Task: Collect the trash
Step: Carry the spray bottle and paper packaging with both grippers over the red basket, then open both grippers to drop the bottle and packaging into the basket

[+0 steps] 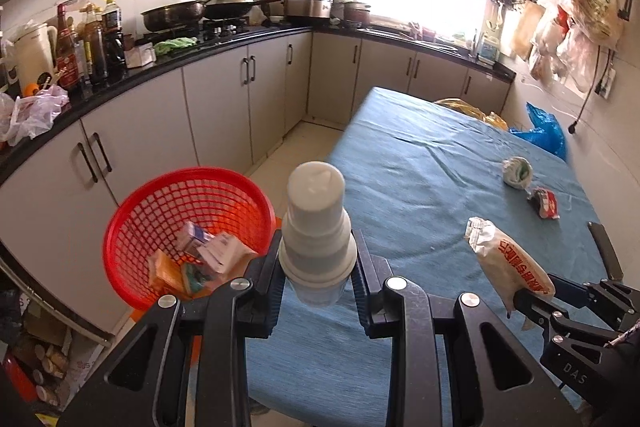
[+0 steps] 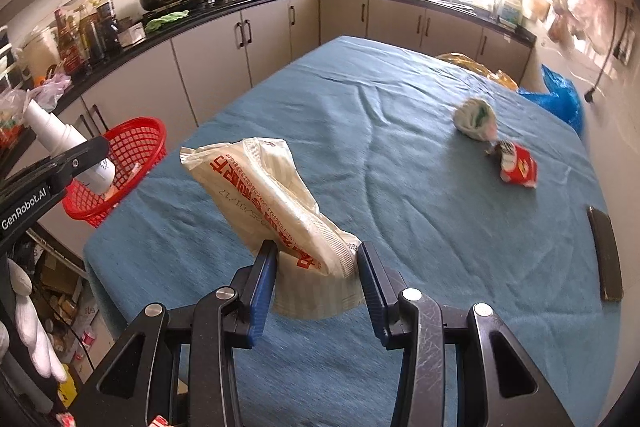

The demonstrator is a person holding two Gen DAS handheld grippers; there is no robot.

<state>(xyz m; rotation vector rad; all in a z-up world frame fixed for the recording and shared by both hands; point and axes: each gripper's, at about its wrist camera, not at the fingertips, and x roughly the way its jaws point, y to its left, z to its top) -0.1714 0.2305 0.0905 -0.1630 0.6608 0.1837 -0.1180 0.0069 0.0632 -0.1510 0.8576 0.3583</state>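
Observation:
My left gripper point(image 1: 318, 259) is shut on a white plastic bottle point(image 1: 316, 219), held upright above the table's left edge, beside the red mesh basket point(image 1: 132, 223). The basket holds several small cartons. My right gripper point(image 2: 316, 259) is shut on a cream food wrapper with red print point(image 2: 272, 195), lifted over the blue tablecloth point(image 2: 400, 187). The wrapper point(image 1: 508, 259) and right gripper point(image 1: 524, 303) show in the left wrist view; the bottle point(image 2: 60, 135) and basket point(image 2: 136, 143) show in the right wrist view. A crumpled white-green wad point(image 2: 476, 119) and a red packet point(image 2: 518, 165) lie on the cloth.
A dark phone point(image 2: 606, 255) lies at the table's right edge. A blue plastic bag point(image 2: 560, 99) and a yellow bag point(image 2: 476, 65) sit at the far right corner. Kitchen counters with pans and bottles point(image 1: 92, 39) run along the left and back. Boxes clutter the floor at left point(image 1: 44, 359).

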